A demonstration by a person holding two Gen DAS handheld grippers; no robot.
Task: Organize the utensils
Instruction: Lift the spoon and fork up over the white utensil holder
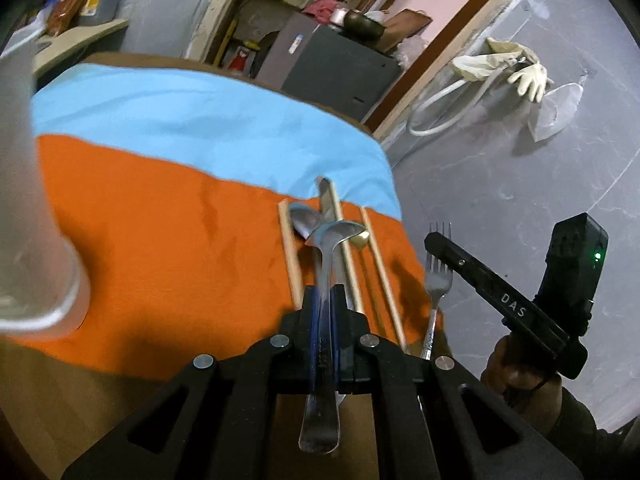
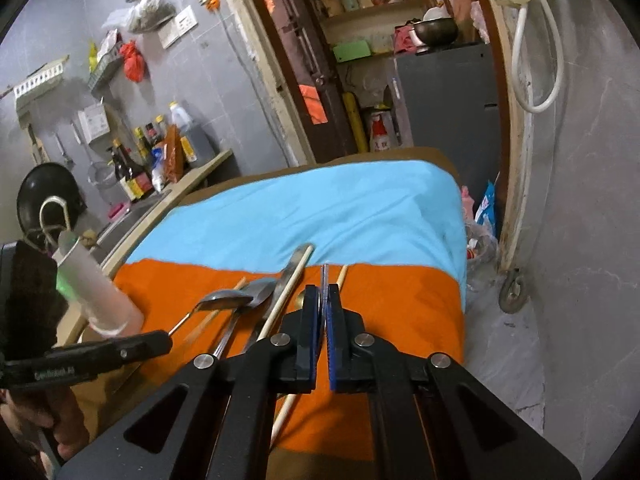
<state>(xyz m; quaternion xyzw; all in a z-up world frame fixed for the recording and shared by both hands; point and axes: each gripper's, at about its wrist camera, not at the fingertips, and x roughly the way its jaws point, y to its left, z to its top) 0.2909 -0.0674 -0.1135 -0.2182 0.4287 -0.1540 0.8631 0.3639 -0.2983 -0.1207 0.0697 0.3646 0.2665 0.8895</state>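
Observation:
My left gripper [image 1: 324, 292] is shut on a steel spoon [image 1: 328, 256] by its handle, bowl forward, above the pile of utensils on the orange cloth [image 1: 160, 240]. The pile holds another spoon [image 1: 304, 220], a knife [image 1: 326, 196] and several wooden chopsticks [image 1: 290, 256]. My right gripper [image 2: 324, 292] is shut on a fork [image 2: 325, 280], seen edge-on between the blue pads; in the left wrist view the fork [image 1: 438, 276] sticks out beside the right gripper [image 1: 436, 240]. A frosted plastic cup [image 1: 28, 208] stands at the left; it also shows in the right wrist view [image 2: 100, 292].
The table carries an orange and a light blue cloth [image 2: 320, 208]. A kitchen counter with bottles [image 2: 148, 160] lies to the left. A grey cabinet [image 2: 448, 100] stands behind the table. The grey floor [image 1: 520, 168] drops away to the right.

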